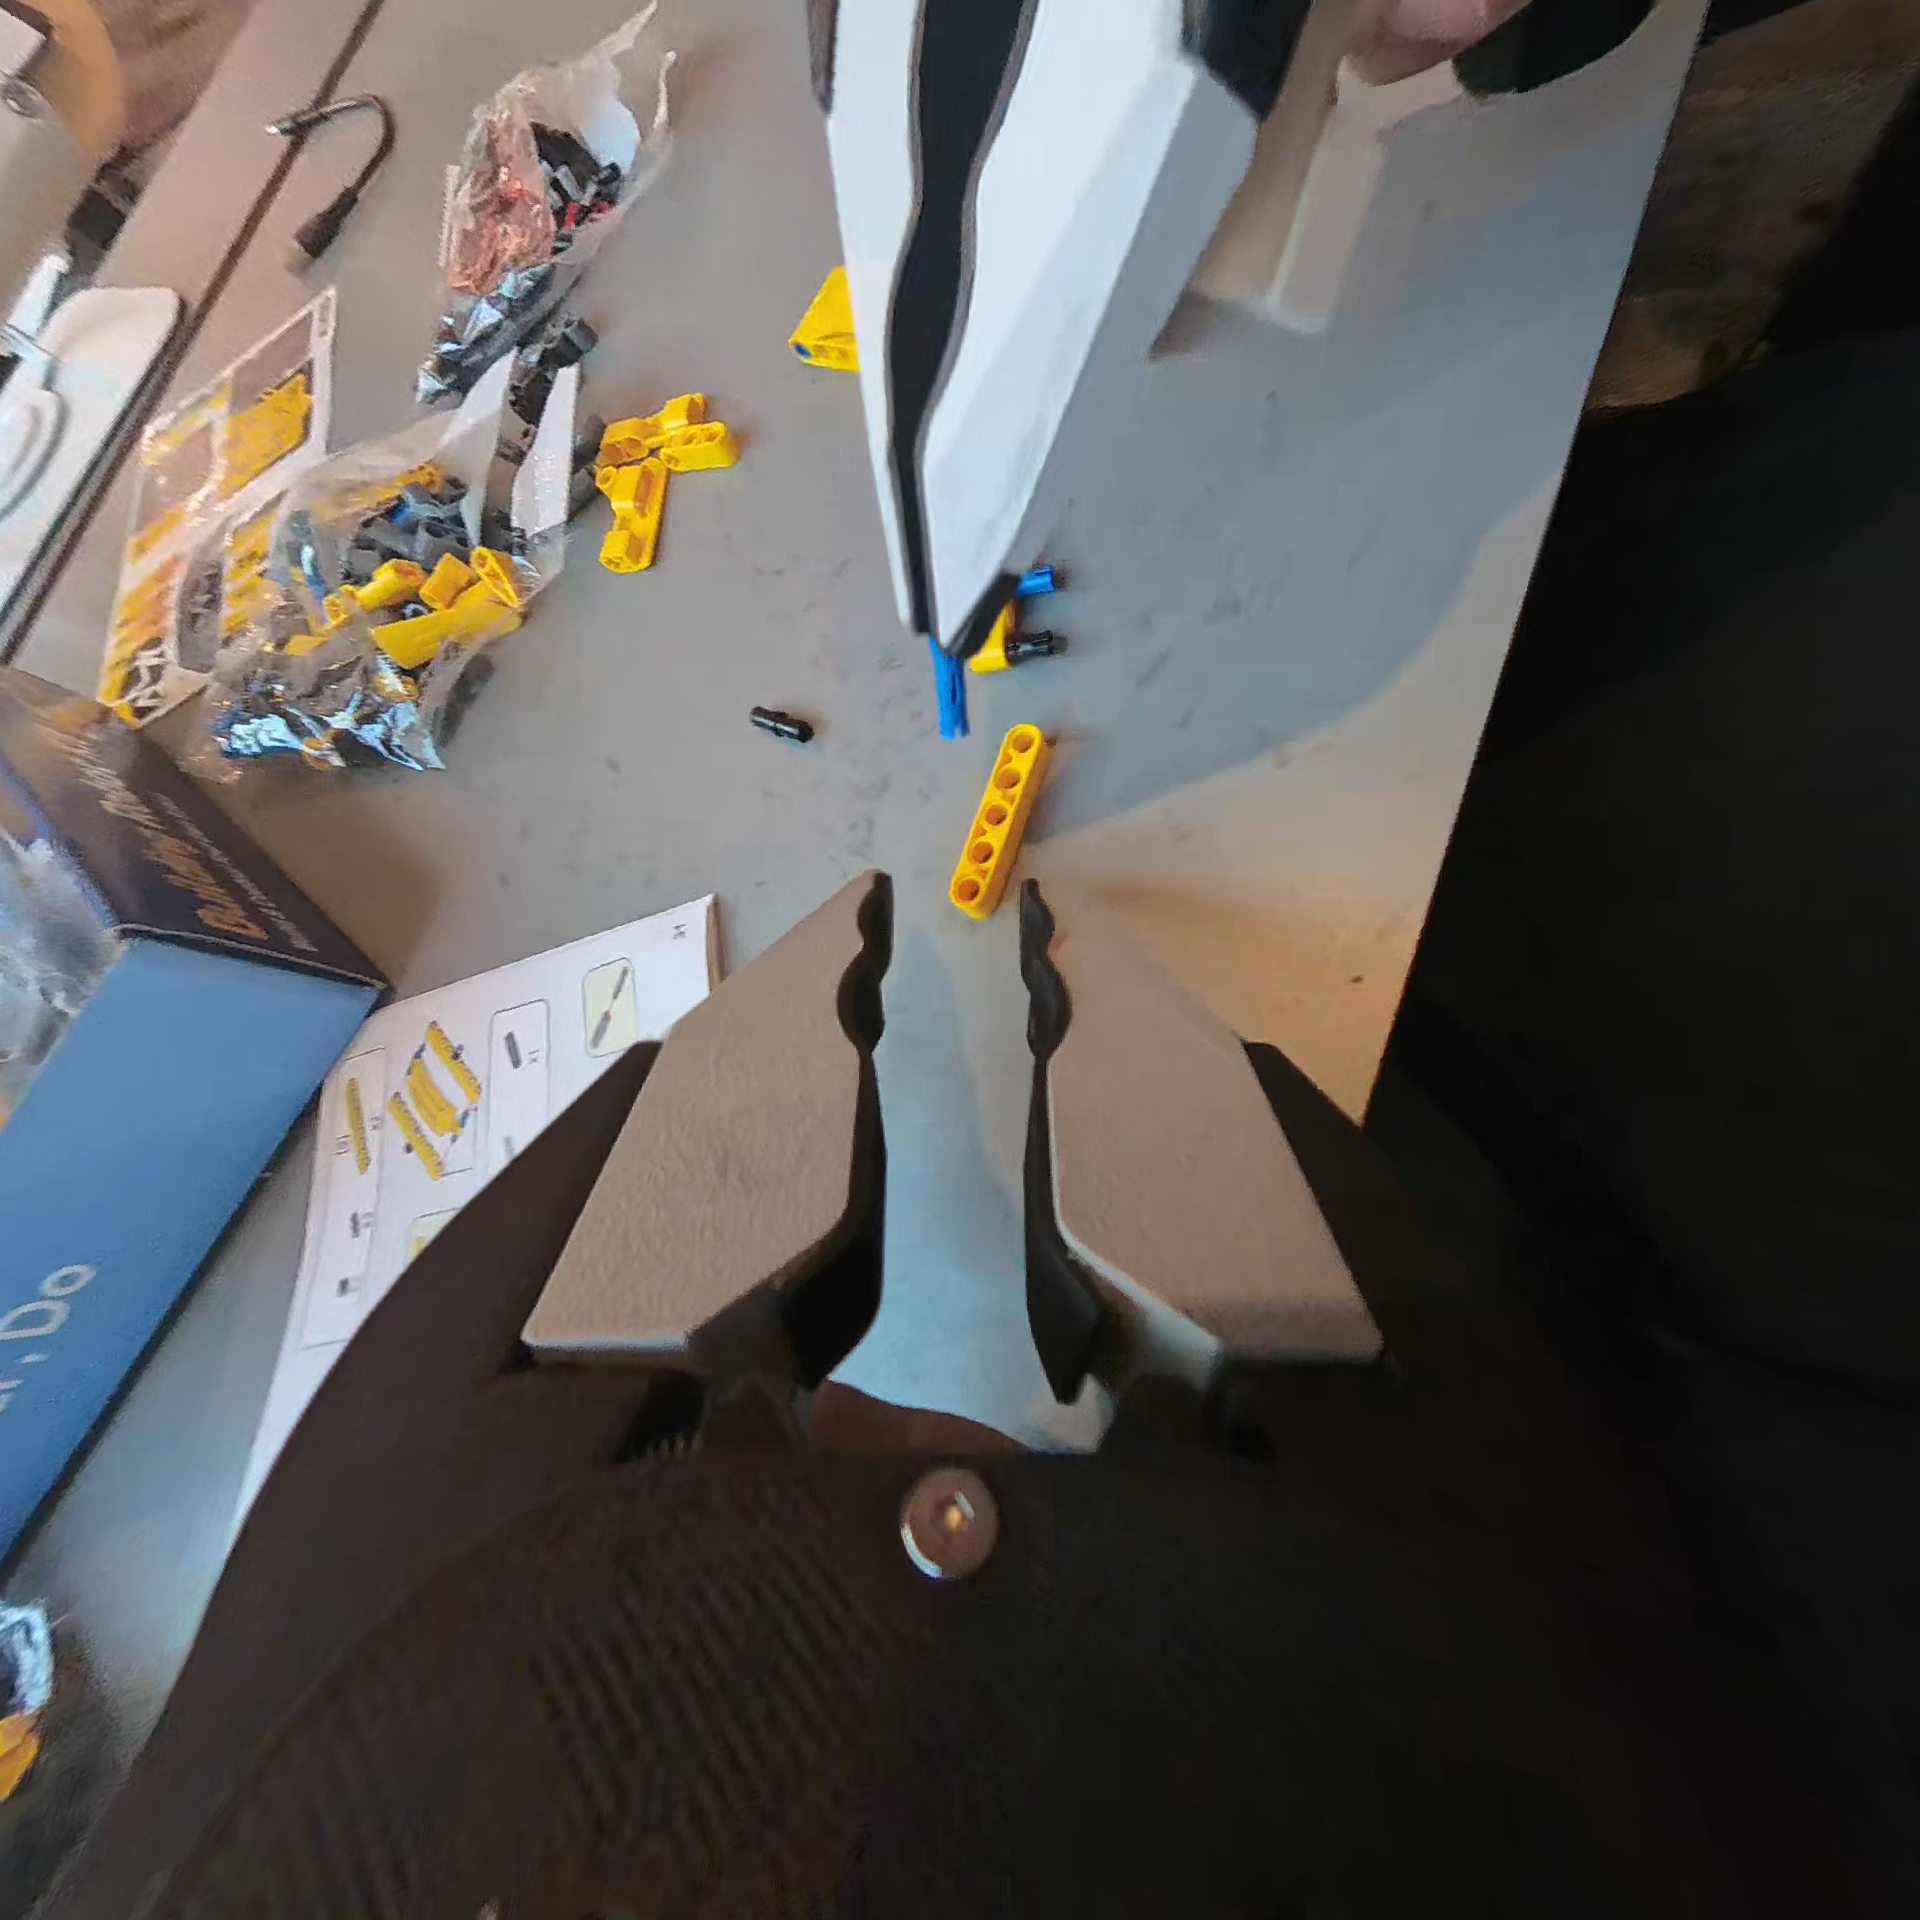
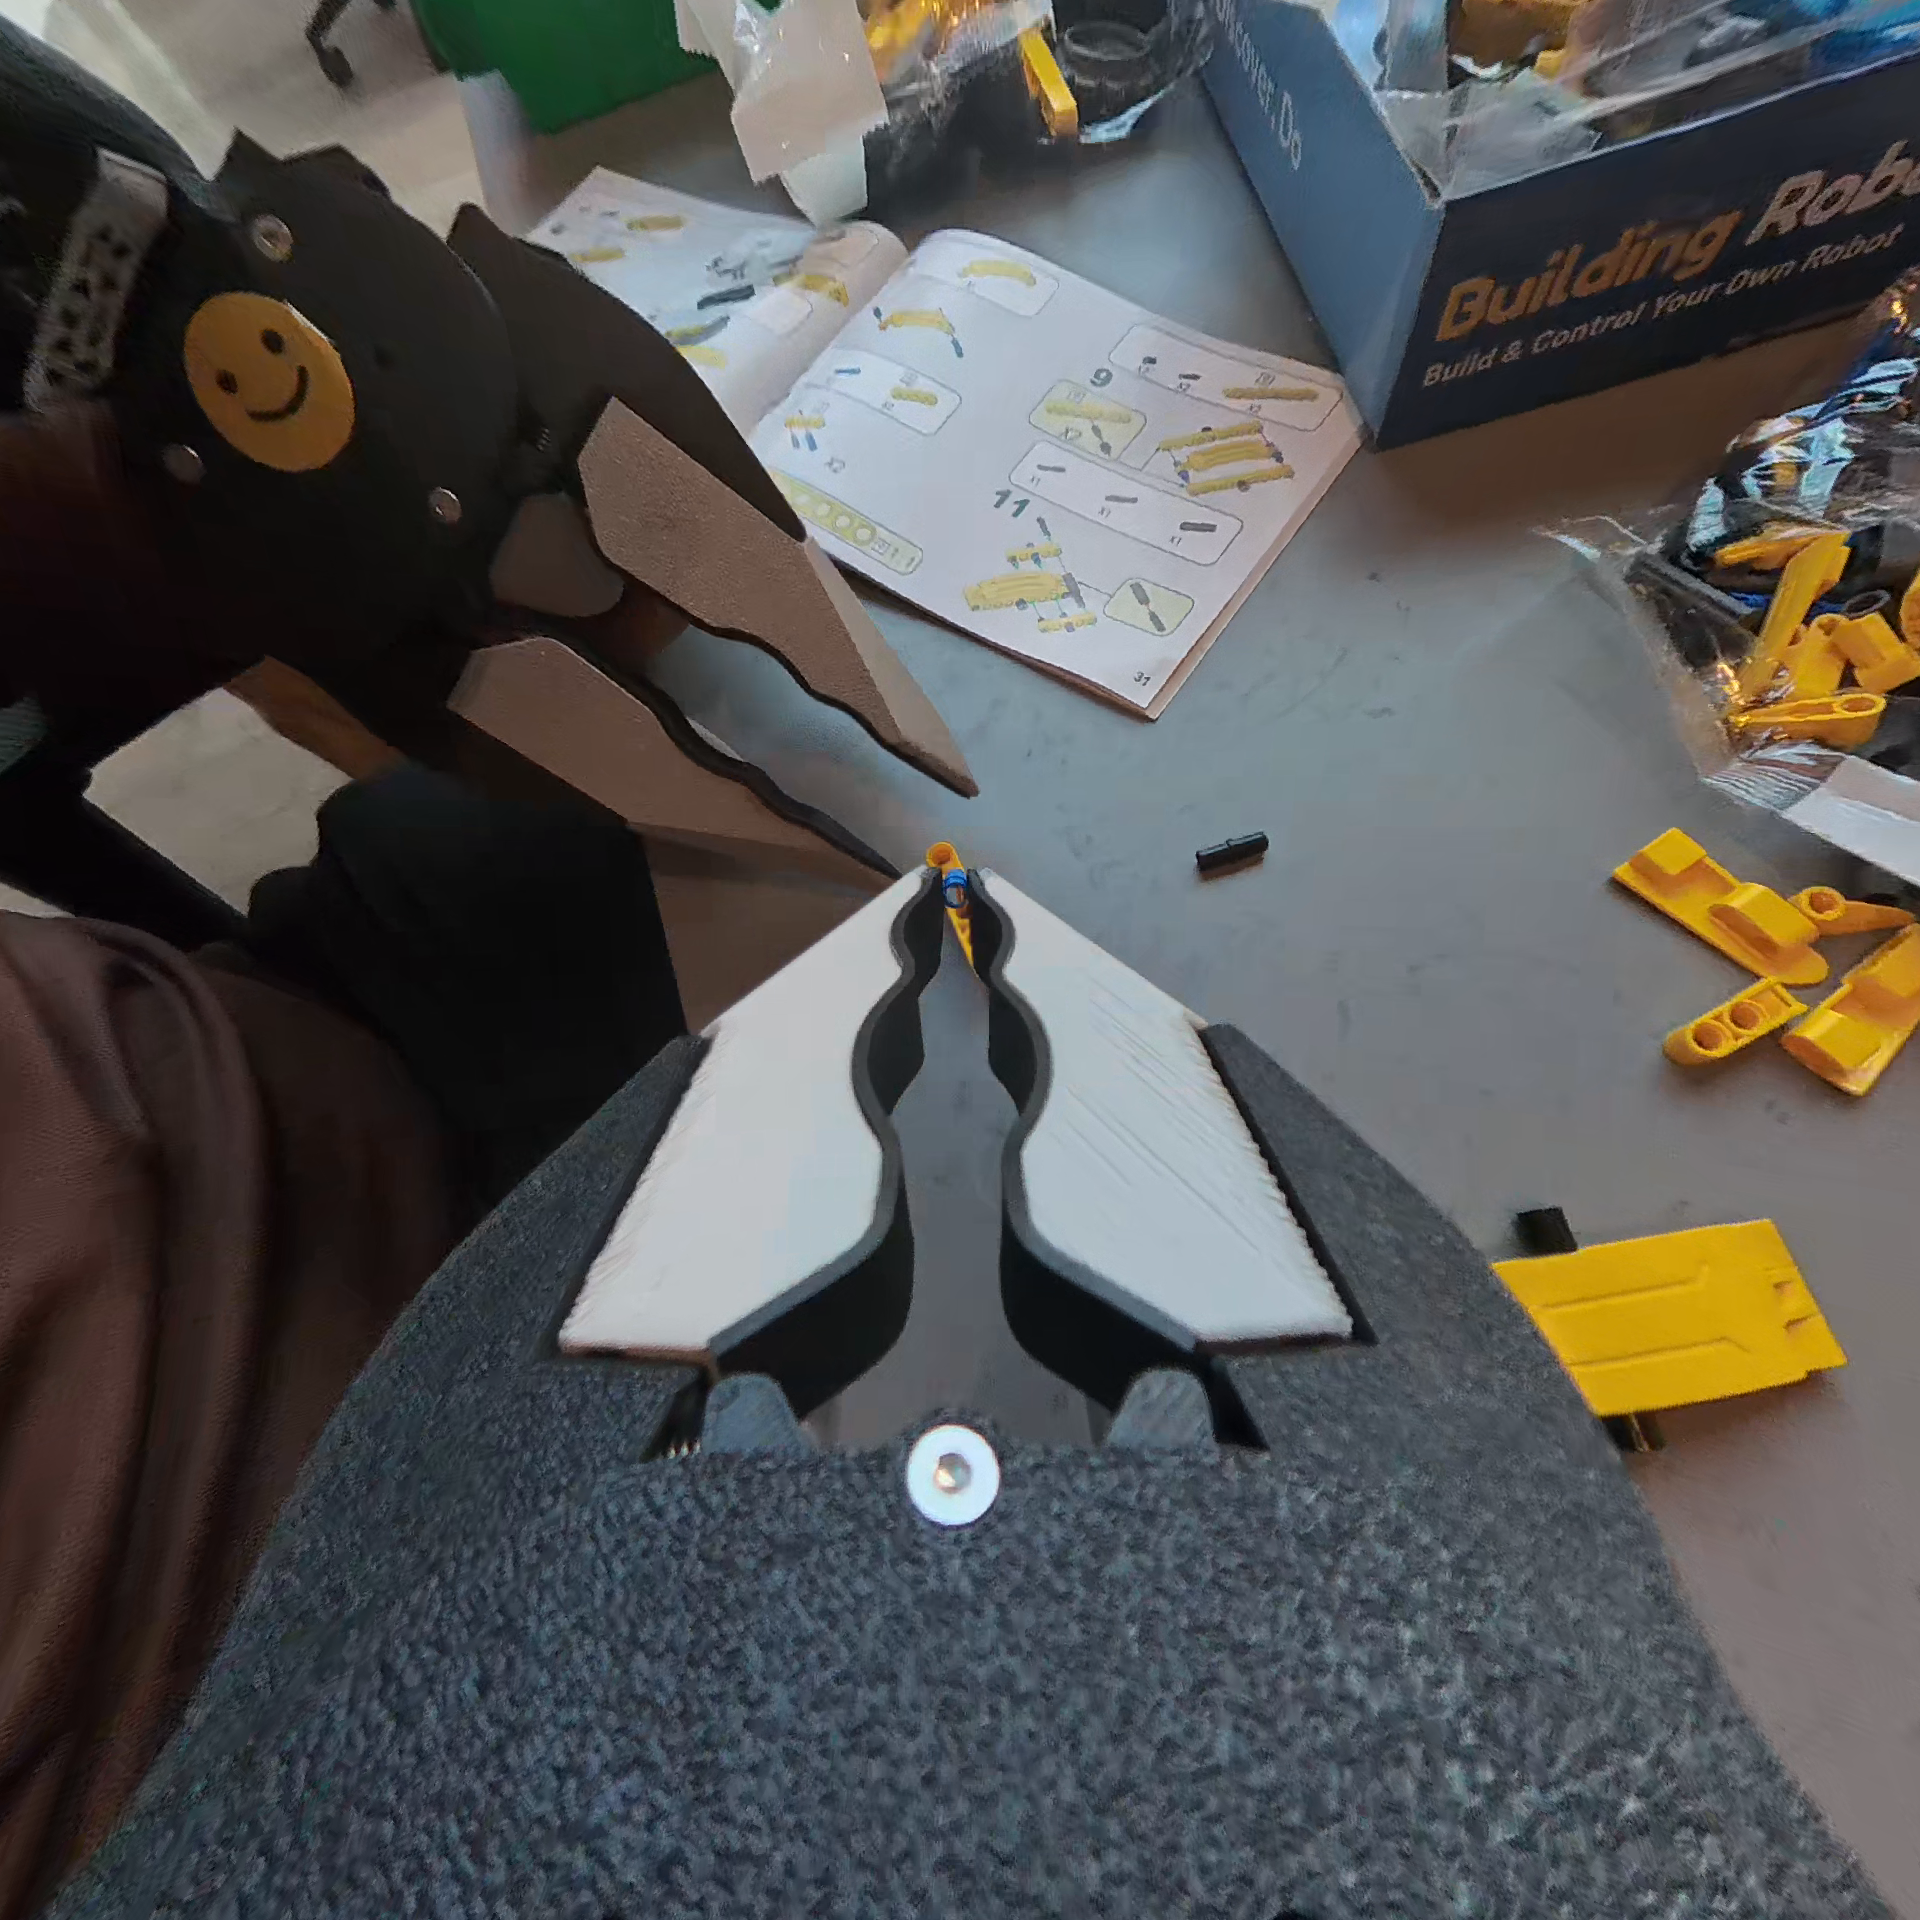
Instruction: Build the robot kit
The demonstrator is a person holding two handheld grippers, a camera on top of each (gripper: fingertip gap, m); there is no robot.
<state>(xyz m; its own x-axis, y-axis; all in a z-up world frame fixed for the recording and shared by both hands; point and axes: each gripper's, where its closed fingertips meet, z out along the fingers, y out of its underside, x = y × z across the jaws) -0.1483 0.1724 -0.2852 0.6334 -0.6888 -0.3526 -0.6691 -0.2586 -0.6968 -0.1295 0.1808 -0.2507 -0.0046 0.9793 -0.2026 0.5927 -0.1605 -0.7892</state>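
My right gripper (image 2: 954,885) has white fingers and is shut on a small yellow piece (image 2: 961,920) with blue and black pins, held just above the grey table (image 2: 1351,831). In the left wrist view it comes down from the top (image 1: 951,623), with the yellow piece (image 1: 1003,644) and a blue axle (image 1: 951,696) sticking out at its tips. My left gripper (image 1: 954,891) has tan fingers and is open and empty. A yellow five-hole beam (image 1: 997,821) lies on the table just beyond its tips. The left gripper (image 2: 932,831) also shows open in the right wrist view, close to the right one's tips.
A loose black pin (image 1: 781,724) lies on the table. An open instruction booklet (image 2: 1039,468) and a blue box (image 2: 1558,260) lie nearby. Clear bags of parts (image 1: 343,603), loose yellow pieces (image 1: 655,468) and a yellow panel (image 2: 1662,1320) lie around. The table edge (image 1: 1455,831) is at the right. The left gripper's tips are roughly 5 cm from the right gripper's.
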